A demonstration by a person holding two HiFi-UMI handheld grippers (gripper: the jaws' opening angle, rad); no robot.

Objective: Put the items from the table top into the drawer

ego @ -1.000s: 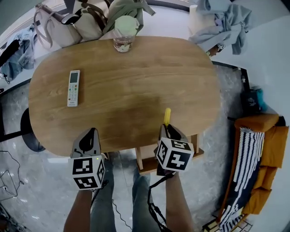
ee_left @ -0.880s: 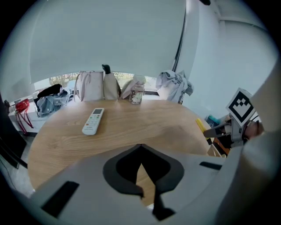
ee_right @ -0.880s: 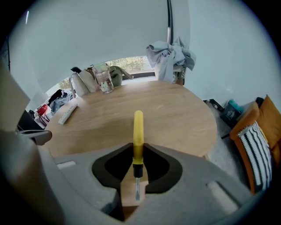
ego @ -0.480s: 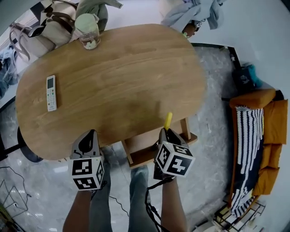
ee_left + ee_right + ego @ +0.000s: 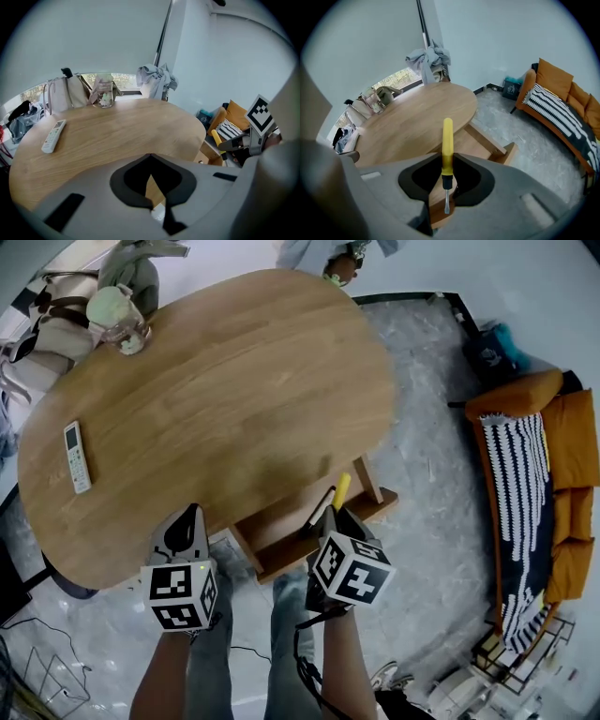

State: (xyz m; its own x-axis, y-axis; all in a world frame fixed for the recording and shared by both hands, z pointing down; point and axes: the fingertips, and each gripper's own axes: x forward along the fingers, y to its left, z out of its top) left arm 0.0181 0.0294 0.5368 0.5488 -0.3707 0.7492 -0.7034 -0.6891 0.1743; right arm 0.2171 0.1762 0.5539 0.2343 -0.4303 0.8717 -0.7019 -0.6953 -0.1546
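Observation:
My right gripper (image 5: 336, 514) is shut on a screwdriver with a yellow handle (image 5: 342, 489). In the right gripper view the handle (image 5: 447, 140) sticks out past the jaws and the metal shaft points back between them. It hangs over the open wooden drawer (image 5: 274, 531) under the oval table's (image 5: 216, 399) near edge. My left gripper (image 5: 186, 517) is shut and empty, over the table's near edge left of the drawer. A white remote (image 5: 77, 457) lies at the table's left, and a glass jar (image 5: 120, 315) stands at the far left; the left gripper view also shows the remote (image 5: 53, 136) and jar (image 5: 104, 91).
An orange sofa (image 5: 553, 456) with a striped blanket (image 5: 514, 502) stands at the right on the marbled floor. Bags (image 5: 52, 320) sit behind the table's far left end, and clothes (image 5: 427, 58) are draped at its far end. The person's legs are below the drawer.
Both grippers have moved right along the table's near edge. The table has slid up and left in the head view, and more of the open drawer shows beneath the screwdriver.

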